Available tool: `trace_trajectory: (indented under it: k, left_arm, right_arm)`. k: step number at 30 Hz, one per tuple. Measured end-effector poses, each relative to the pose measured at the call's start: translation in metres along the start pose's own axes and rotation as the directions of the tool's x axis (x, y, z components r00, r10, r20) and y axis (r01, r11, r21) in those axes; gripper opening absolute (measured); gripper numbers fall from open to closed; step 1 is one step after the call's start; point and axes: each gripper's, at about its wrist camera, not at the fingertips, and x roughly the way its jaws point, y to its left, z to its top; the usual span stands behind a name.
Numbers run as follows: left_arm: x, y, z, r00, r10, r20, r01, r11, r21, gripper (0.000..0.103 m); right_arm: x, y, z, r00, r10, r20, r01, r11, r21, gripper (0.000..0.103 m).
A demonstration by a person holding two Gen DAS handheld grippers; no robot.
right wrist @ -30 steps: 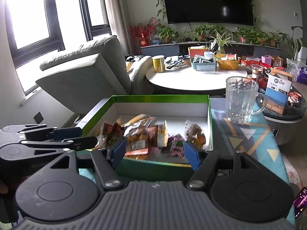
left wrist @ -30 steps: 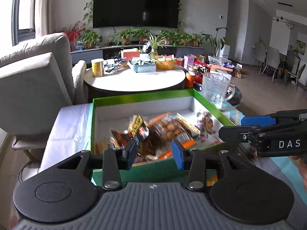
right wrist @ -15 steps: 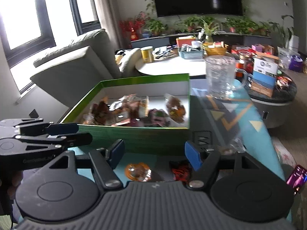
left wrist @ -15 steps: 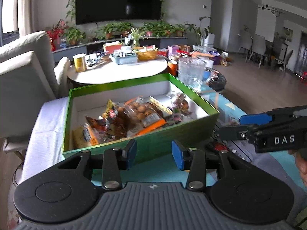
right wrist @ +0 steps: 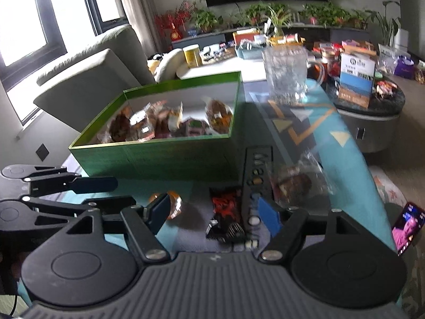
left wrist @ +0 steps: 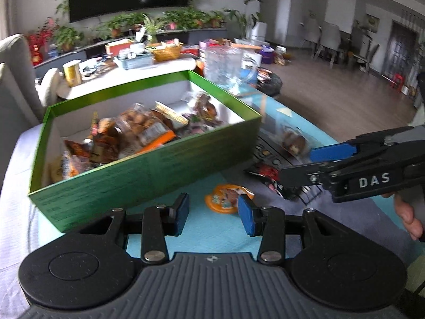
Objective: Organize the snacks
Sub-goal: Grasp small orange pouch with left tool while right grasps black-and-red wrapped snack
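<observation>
Three loose snacks lie on the blue mat in front of the green box (left wrist: pixel 148 170). In the left wrist view the orange cup (left wrist: pixel 225 198) sits at lower centre, just beyond the left gripper (left wrist: pixel 213 214), whose jaws stand apart and empty. The red packet (right wrist: pixel 225 207) lies just ahead of the right gripper (right wrist: pixel 215 214), between its spread, empty jaws, long axis running up the frame. The clear bag (right wrist: pixel 294 182) lies up and right of it. Each gripper is nearest its own snack. One box, partly filled; one glass mug (right wrist: pixel 288 75) behind.
</observation>
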Motion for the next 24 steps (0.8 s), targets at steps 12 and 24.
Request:
trace_trajectory:
  k: [12,24]
  left_arm:
    - [0.028,-0.015,0.003,0.997,-0.053,-0.055,0.056,0.996,0.066,0.038]
    - [0.041,-0.007,0.007,0.998,-0.002,-0.063,0.005,0.998,0.055,0.038]
  right_arm:
    - [0.014,-0.009,-0.003,0.999,0.005,-0.040,-0.004,1.000,0.026,0.051]
    - [0.030,-0.012,0.001,0.998,0.022,-0.058,-0.020,0.999,0.038,0.051]
